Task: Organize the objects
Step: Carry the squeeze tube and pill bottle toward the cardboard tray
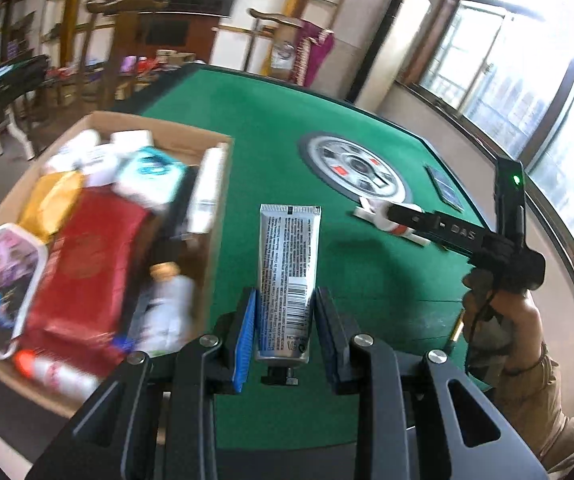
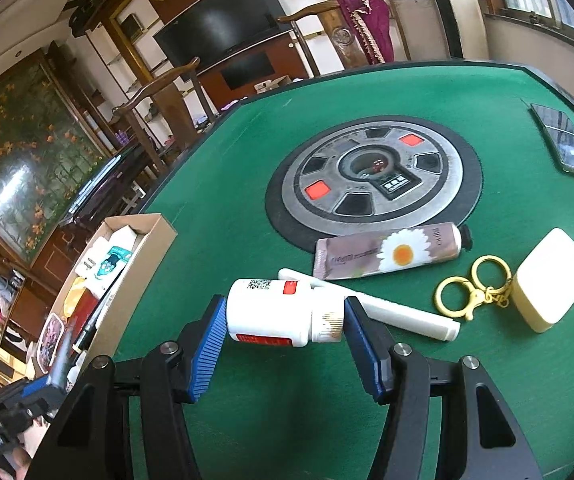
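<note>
Above the green table (image 1: pixel 367 184), silver tube (image 1: pixel 289 280) clamped upright in the narrowly parted left gripper (image 1: pixel 285 334), beside the crowded cardboard box (image 1: pixel 219 200). White bottle (image 2: pixel 283 312) gripped sideways between the half-spread pads of the right gripper (image 2: pixel 287 340), near keyring (image 2: pixel 473 290).

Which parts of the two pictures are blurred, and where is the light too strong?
Left wrist view: the cardboard box and its contents are smeared by motion, while the silver tube in the left gripper stays sharp; the window is overexposed. Right wrist view: mostly sharp, including the white bottle; straight edges curve near the rim.
</note>
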The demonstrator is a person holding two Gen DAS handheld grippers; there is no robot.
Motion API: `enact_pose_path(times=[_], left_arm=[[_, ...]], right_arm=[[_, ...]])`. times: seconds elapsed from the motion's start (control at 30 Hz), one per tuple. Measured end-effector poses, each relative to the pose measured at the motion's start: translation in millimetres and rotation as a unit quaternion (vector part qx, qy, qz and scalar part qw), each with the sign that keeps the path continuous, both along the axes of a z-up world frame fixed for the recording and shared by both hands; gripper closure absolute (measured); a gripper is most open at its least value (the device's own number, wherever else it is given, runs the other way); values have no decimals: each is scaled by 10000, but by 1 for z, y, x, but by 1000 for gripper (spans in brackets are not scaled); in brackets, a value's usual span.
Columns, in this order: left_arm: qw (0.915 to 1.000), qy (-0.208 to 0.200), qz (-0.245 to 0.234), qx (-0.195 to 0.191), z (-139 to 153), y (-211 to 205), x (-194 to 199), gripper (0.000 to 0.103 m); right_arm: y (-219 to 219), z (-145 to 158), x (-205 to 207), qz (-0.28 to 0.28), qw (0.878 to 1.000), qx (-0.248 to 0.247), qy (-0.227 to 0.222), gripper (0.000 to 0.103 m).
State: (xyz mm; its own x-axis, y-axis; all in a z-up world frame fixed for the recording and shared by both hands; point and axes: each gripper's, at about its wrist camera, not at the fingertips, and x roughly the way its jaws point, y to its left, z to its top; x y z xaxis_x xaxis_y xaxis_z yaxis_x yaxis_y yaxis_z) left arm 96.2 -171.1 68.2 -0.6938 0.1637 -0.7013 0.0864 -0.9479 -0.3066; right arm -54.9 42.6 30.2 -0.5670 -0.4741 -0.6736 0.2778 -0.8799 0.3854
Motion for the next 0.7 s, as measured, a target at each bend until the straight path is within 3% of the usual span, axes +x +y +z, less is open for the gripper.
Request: enact_pose_path(times=[0.47, 0.7], left_arm=[[9951, 58, 975, -159, 16, -71, 35, 75], [9932, 56, 1160, -104, 11, -86, 37, 75]], right_arm=[[-46, 8, 16, 527, 9986, 20, 31, 40], [-72, 21, 22, 864, 9962, 66, 41, 40]])
